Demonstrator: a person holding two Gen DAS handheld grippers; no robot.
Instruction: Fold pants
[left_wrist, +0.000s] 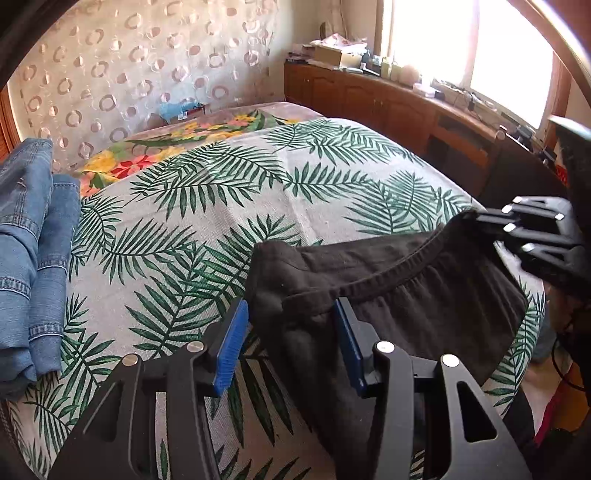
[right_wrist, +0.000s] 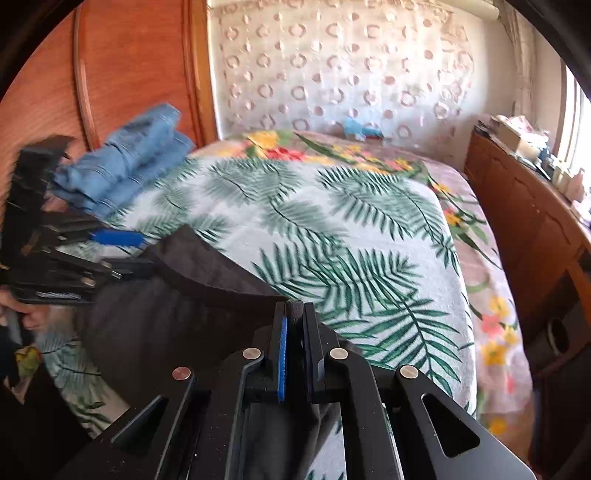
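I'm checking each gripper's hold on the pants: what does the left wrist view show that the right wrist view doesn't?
Only the left wrist view: the left gripper is open, its blue pads either side of the black fabric pants, and a bright window. Only the right wrist view: the right gripper shut on the pants' waistband, and an orange wooden wardrobe. Both: the pants, folded blue jeans, and the palm-leaf bedspread.

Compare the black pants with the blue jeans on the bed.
The black pants are dark, plain and held up off the bed by their waistband; the blue jeans are light denim, resting on the leaf-print cover. The right gripper is shut on the black pants, while no gripper touches the blue jeans, which lie folded. Both are trousers.
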